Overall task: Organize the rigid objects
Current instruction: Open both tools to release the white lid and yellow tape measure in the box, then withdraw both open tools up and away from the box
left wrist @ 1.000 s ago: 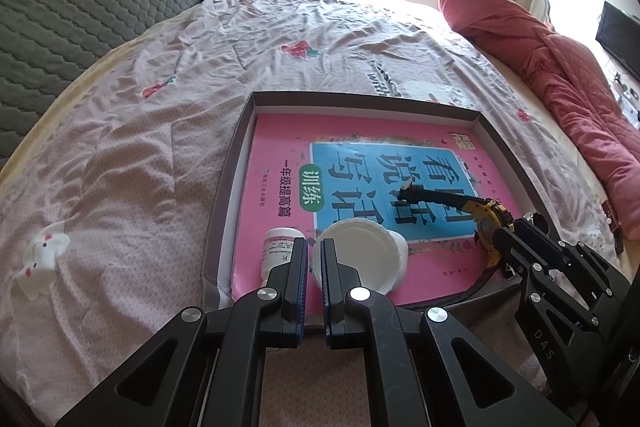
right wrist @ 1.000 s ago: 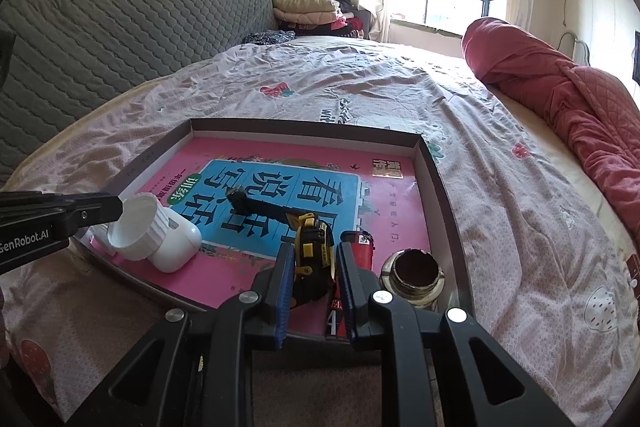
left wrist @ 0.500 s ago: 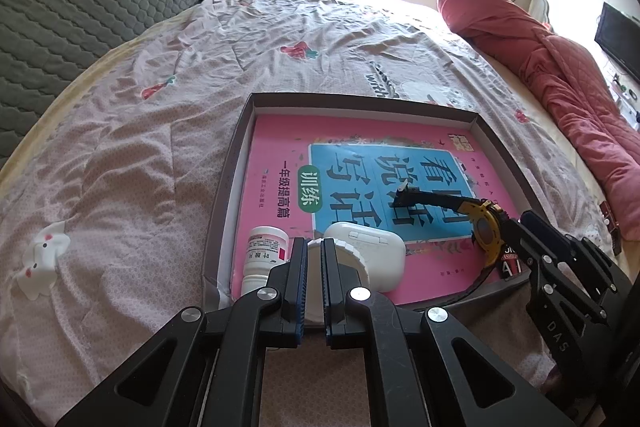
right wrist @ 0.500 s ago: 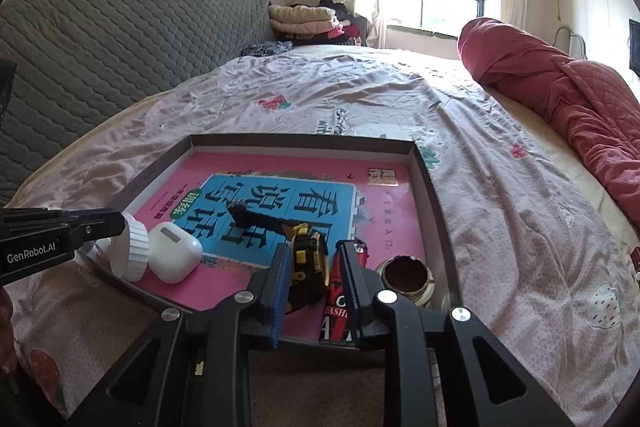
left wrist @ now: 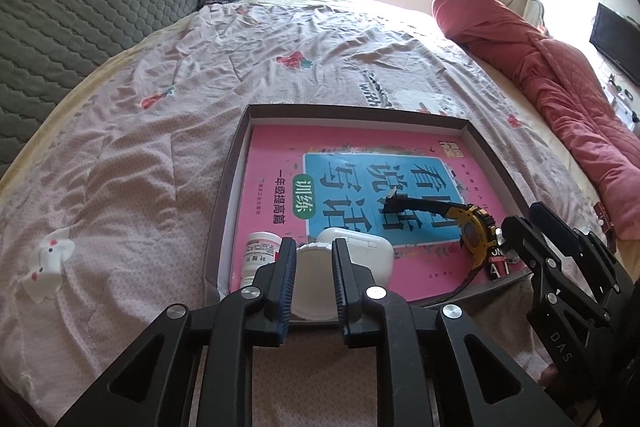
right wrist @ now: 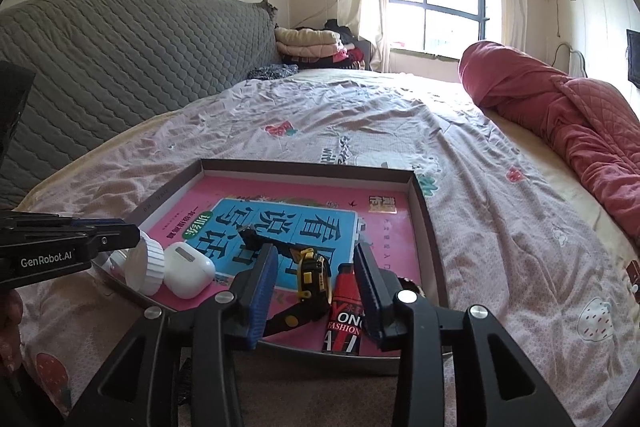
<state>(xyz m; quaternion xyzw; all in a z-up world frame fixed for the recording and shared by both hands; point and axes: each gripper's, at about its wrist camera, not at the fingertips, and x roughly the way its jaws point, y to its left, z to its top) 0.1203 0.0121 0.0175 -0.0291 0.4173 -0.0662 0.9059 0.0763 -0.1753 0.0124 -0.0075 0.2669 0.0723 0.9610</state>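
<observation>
A shallow brown tray [left wrist: 236, 163] lies on the bed with a pink and blue book [left wrist: 360, 167] in it. My left gripper [left wrist: 314, 247] is shut on a white ribbed jar lid [left wrist: 314, 279], held on edge over the tray's near left corner; the lid also shows in the right wrist view [right wrist: 146, 265]. A white earbud case [left wrist: 364, 247] and a small white pill bottle [left wrist: 260, 253] lie beside it. My right gripper [right wrist: 316, 259] is open around a yellow and black watch [right wrist: 312, 275] and a red lighter [right wrist: 344, 307] in the tray.
The tray [right wrist: 424, 223] sits on a pink patterned bedsheet [left wrist: 140, 167]. A rolled red quilt [left wrist: 560, 79] lies along the right side. A grey quilted headboard [right wrist: 120, 59] stands on the left. Folded blankets [right wrist: 312, 43] sit by the window.
My right gripper has opened and let go of the watch, which now lies in the tray. My left gripper has turned the white lid on edge and drawn it back to the tray's near corner.
</observation>
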